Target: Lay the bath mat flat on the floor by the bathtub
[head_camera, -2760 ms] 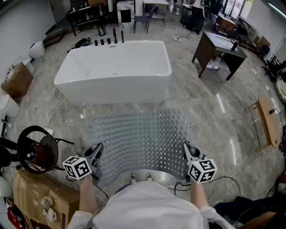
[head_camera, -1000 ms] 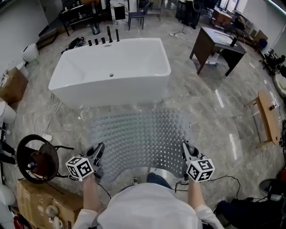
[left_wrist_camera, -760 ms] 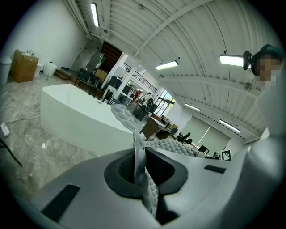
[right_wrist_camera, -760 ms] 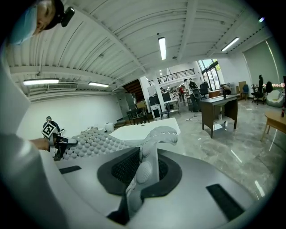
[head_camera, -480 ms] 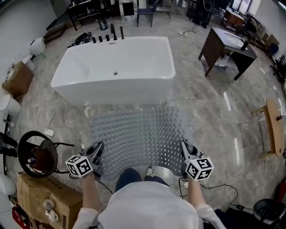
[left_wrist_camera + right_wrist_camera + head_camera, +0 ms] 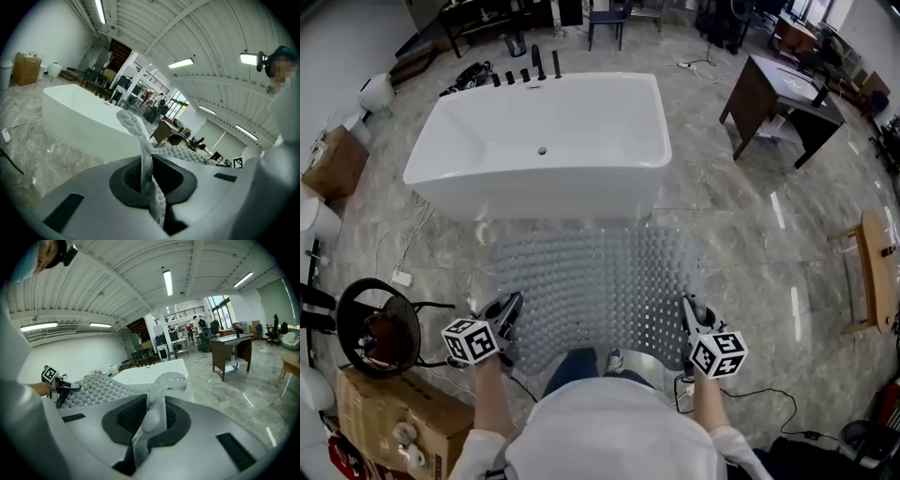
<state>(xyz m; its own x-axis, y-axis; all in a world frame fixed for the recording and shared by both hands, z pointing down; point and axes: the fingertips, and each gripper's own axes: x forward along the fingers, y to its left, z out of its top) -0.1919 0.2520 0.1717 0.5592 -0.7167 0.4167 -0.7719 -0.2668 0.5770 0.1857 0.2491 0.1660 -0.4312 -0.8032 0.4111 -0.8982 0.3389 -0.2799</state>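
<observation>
Head view: the bath mat (image 6: 595,281) is held spread just in front of the bathtub (image 6: 539,141). Left gripper view: left gripper (image 6: 149,176) pinches a near corner. Right gripper view: right gripper (image 6: 150,420) clamps the other. Lowering unevenly could fold the tub-side edge under

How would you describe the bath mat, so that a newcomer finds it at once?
Find the big white bathtub on the marble floor. Before its near side the bath mat is stretched between the left gripper and the right gripper, each shut on a corner. Only it is translucent grey, covered with rows of small bumps.
</observation>
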